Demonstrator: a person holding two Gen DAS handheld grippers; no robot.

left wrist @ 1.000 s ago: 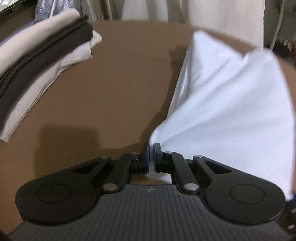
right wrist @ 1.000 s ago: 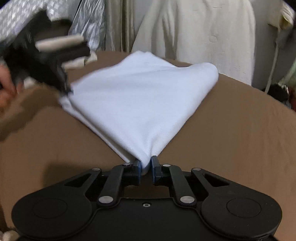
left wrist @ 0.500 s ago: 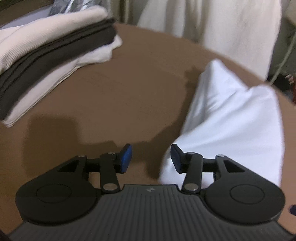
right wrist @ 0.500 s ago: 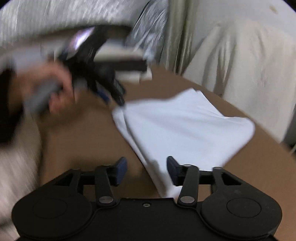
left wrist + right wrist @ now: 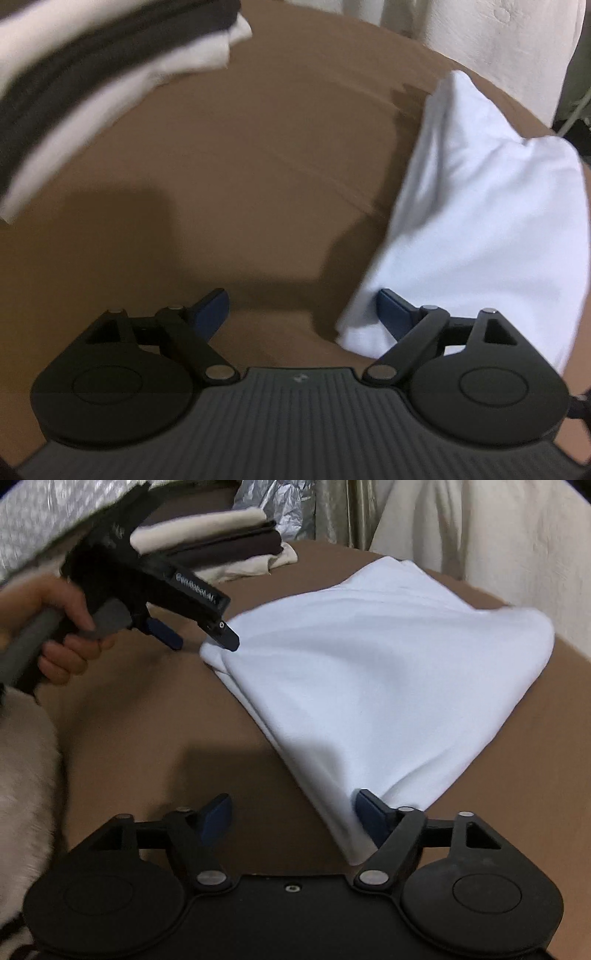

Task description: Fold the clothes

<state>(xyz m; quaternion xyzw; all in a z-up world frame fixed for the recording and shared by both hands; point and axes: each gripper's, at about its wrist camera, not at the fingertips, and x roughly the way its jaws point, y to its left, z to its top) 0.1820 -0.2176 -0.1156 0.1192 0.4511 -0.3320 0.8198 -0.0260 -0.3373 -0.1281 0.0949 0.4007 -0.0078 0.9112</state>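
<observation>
While both tools (image 5: 301,308) (image 5: 291,814) gape, folded white garment (image 5: 388,686) touches their right fingers.

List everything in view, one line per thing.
white garment: one, white, folded on the brown surface, a corner by each gripper.
stack of folded clothes: one, cream and dark brown layers, far left of the surface.
brown surface: one, brown, under everything.
pale hanging fabric: cream, behind the surface.
silvery sheet: one, crinkled, behind the stack.
left hand-held gripper: one, black with blue pads, open.
right hand-held gripper: one, black with blue pads, open.
hand: one, holding the left gripper.
</observation>
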